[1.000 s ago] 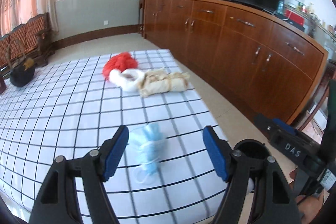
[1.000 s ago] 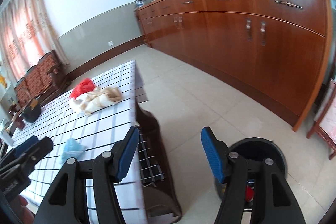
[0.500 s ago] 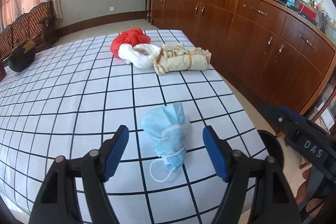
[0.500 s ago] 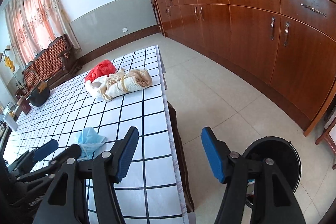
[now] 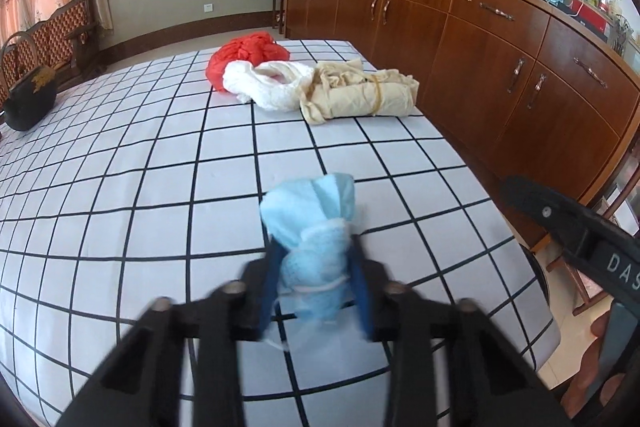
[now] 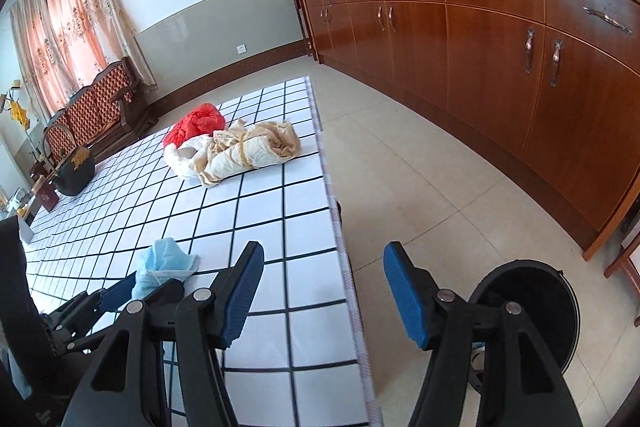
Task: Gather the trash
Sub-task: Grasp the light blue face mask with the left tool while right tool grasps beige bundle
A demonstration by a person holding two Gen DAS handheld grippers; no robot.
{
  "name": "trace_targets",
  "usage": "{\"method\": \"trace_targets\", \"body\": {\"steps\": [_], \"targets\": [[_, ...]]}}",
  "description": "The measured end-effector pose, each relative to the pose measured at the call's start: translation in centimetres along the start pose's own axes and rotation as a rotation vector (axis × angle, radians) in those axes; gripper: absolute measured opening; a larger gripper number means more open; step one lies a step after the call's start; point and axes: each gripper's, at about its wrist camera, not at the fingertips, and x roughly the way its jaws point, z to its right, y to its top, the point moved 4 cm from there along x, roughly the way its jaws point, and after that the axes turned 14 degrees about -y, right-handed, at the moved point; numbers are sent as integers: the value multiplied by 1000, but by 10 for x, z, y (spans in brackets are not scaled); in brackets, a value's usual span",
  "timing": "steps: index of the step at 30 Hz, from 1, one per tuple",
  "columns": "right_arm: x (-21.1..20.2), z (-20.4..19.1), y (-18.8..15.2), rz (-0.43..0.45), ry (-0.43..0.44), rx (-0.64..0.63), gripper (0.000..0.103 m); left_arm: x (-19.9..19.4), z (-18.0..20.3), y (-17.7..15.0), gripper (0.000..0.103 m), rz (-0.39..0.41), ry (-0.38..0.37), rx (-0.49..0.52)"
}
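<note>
Now the left gripper [image 5: 316,287] has just closed its jaws, and the blue pads pinch a crumpled blue face mask [image 5: 316,227] on the checked tablecloth [image 5: 160,155]. Beside it the right gripper [image 6: 324,291] hangs about half open and empty over the table's edge, a black bin [image 6: 532,291] on the floor just right of it. Farther along the cloth lies a red, white and beige bundle of rags [image 5: 312,83].

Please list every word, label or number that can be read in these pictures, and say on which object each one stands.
"DAS": white letters on the black body of the right tool, cut off by the edge of the left wrist view.
Red boxes on the long brown wooden sideboard: print too small to read.
Dark red box on the checked white tablecloth: label blurred, not readable.
</note>
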Motion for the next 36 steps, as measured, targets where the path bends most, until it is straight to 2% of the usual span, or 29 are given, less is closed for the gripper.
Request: {"method": "trace_targets", "body": {"steps": [12, 18, 25, 27, 36], "targets": [[30, -34, 24, -31, 56, -1, 64, -16, -38, 56, 26, 116, -20, -49], [52, -53, 47, -29, 68, -17, 64, -8, -56, 74, 26, 134, -30, -71], [79, -70, 75, -35, 91, -13, 65, 0, -70, 79, 26, 136, -44, -114], [85, -76, 81, -30, 90, -20, 69, 0, -72, 80, 26, 138, -45, -120], [116, -85, 89, -77, 72, -25, 72, 3, -84, 82, 26, 134, -40, -153]]}}
